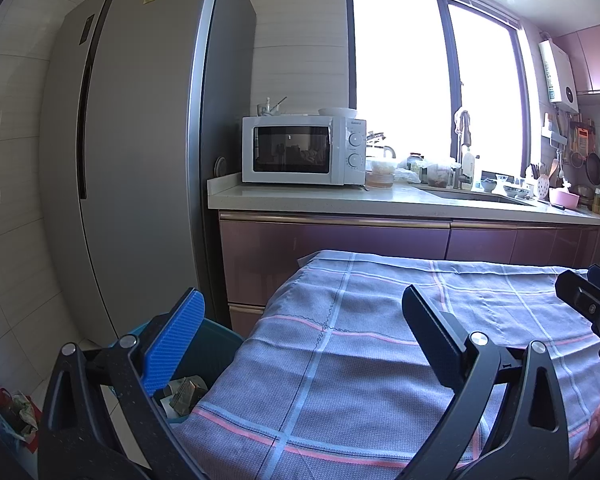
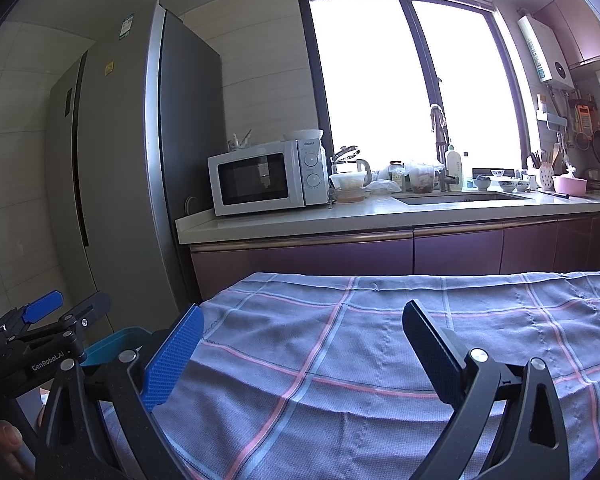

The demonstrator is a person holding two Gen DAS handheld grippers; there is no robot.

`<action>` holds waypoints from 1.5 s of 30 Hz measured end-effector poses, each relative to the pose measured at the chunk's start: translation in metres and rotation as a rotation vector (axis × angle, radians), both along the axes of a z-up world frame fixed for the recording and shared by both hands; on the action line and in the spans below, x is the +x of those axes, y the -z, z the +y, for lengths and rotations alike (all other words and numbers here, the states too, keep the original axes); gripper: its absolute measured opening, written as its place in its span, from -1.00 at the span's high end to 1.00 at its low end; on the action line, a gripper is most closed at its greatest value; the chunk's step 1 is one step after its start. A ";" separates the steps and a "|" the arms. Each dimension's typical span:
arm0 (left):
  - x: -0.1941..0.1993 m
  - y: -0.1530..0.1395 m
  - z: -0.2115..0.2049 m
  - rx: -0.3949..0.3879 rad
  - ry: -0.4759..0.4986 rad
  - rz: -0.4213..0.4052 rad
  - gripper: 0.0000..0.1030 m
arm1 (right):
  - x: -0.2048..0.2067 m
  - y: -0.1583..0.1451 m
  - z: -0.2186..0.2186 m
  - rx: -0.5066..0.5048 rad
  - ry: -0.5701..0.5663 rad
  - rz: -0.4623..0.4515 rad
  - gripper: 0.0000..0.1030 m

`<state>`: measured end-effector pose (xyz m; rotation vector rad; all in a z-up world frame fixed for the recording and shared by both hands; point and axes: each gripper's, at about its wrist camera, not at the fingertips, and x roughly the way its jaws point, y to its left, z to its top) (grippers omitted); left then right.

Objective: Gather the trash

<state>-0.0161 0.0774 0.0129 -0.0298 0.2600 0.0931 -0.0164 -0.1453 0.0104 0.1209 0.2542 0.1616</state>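
in a sunlit kitchen, two handheld grippers poised over a bench draped in a checked cloth (image 2: 340, 360), no scrap visible on it. left gripper (image 1: 300, 320) with jaws spread wide, nothing between them; right gripper (image 2: 300, 336) likewise spread and empty. trash (image 1: 184, 394) already lying in the teal bin (image 1: 216, 340) just beside the bench's left edge: crumpled paper and what looks like a folded wrapper, likely light, soft and crushable, easy to pinch at a raised fold or corner, prone to slipping if taken on a flat face. more litter, possibly a bag (image 1: 16, 408) of red and green scraps, down on the floor by the fridge (image 1: 140, 160), too blurred to name; probably limp, best taken by a bunched edge. left wrist view alone looking down into the bin and showing its contents and the floor litter; right wrist view catching only the bin's rim (image 2: 116, 344), contents hidden behind its own blue pad, but giving the left gripper from the side (image 2: 44, 312) and more of the cloth's right half. microwave (image 2: 266, 176) and sink clutter on the far counter in both views, well apart from the grippers.
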 end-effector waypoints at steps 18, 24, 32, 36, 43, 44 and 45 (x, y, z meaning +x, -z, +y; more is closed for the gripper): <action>0.000 0.001 -0.001 -0.001 0.000 0.004 -0.89 | 0.000 0.000 0.000 -0.001 0.003 0.002 -0.87; 0.000 0.002 -0.001 -0.003 0.000 0.005 -0.89 | -0.002 0.000 0.000 -0.003 0.006 0.000 -0.87; 0.000 0.001 -0.001 -0.003 0.001 0.006 -0.89 | 0.001 0.000 -0.001 -0.007 0.006 -0.002 -0.87; 0.000 0.003 -0.004 -0.004 0.001 0.011 -0.89 | 0.001 0.000 -0.001 -0.014 0.013 -0.008 -0.87; 0.001 0.002 -0.003 -0.007 -0.001 0.011 -0.89 | -0.001 0.000 -0.002 -0.017 0.019 -0.019 -0.87; 0.001 0.002 -0.004 -0.006 -0.003 0.009 -0.89 | -0.001 0.000 -0.002 -0.017 0.019 -0.020 -0.87; 0.001 0.002 -0.004 -0.005 -0.004 0.008 -0.89 | -0.001 0.000 -0.002 -0.018 0.020 -0.022 -0.87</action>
